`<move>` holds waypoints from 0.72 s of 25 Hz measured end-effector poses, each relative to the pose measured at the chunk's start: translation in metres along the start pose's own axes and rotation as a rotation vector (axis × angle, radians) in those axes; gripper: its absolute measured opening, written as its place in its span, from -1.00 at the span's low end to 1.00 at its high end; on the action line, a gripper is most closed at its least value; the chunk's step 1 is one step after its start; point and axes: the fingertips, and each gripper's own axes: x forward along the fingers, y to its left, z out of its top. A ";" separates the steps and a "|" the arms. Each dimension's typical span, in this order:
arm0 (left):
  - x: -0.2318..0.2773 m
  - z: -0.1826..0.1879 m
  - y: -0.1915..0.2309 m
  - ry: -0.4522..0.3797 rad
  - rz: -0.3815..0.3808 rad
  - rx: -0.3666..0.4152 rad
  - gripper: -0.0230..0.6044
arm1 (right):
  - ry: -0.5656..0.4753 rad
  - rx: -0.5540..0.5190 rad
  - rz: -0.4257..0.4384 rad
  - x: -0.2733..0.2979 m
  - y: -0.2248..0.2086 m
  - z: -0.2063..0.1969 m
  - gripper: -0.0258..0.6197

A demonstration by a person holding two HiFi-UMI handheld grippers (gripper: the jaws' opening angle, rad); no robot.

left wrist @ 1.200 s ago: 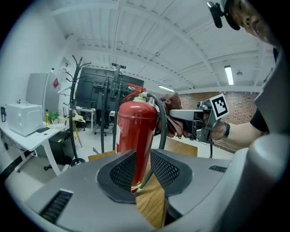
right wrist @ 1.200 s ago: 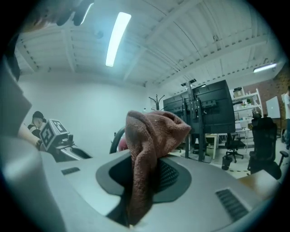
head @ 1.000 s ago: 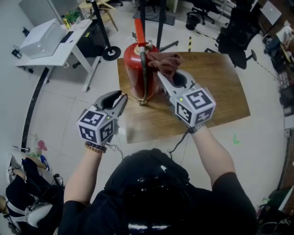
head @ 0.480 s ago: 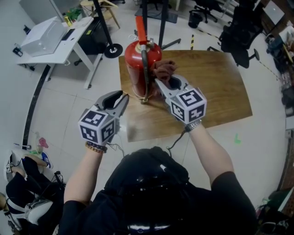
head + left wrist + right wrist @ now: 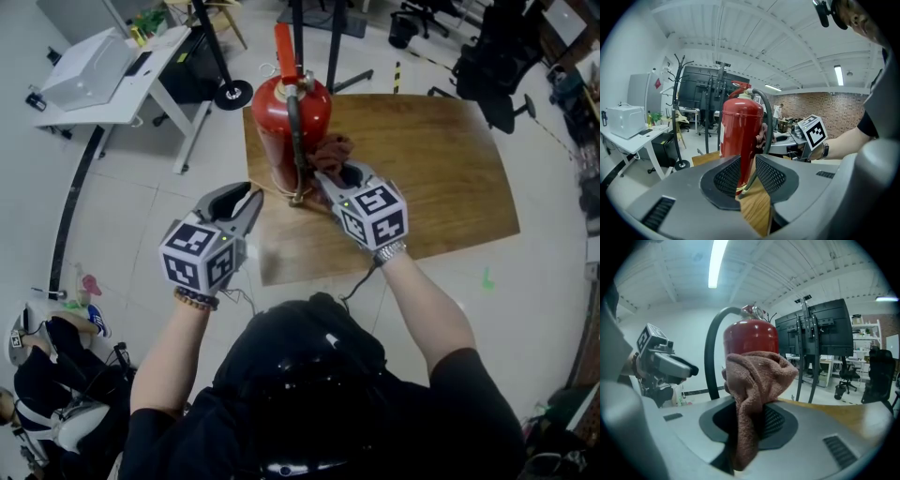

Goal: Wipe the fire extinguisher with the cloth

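The tall red metal fire extinguisher (image 5: 289, 117) stands upright on a corner of the brown wooden table (image 5: 431, 178). The right gripper (image 5: 747, 423) has its jaws closed on a crumpled reddish-brown terry cloth (image 5: 757, 376), which is right at the cylinder's side. The left gripper (image 5: 747, 171) hovers nearby, jaws a little apart and holding nothing.

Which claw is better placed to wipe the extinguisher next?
Right. The right claw is shut on the cloth, and the head view shows the cloth right beside the extinguisher. The left claw is open and empty, held back from the extinguisher.
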 end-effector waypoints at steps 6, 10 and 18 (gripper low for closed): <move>0.003 -0.005 0.002 0.017 0.003 -0.008 -0.62 | 0.070 0.012 0.002 0.015 -0.004 -0.032 -0.59; 0.004 -0.009 0.004 0.028 0.007 -0.009 -0.62 | 0.109 0.014 0.001 0.022 -0.006 -0.049 -0.60; 0.007 -0.012 0.006 0.044 0.010 -0.007 -0.62 | 0.194 0.036 0.004 0.042 -0.006 -0.091 -0.60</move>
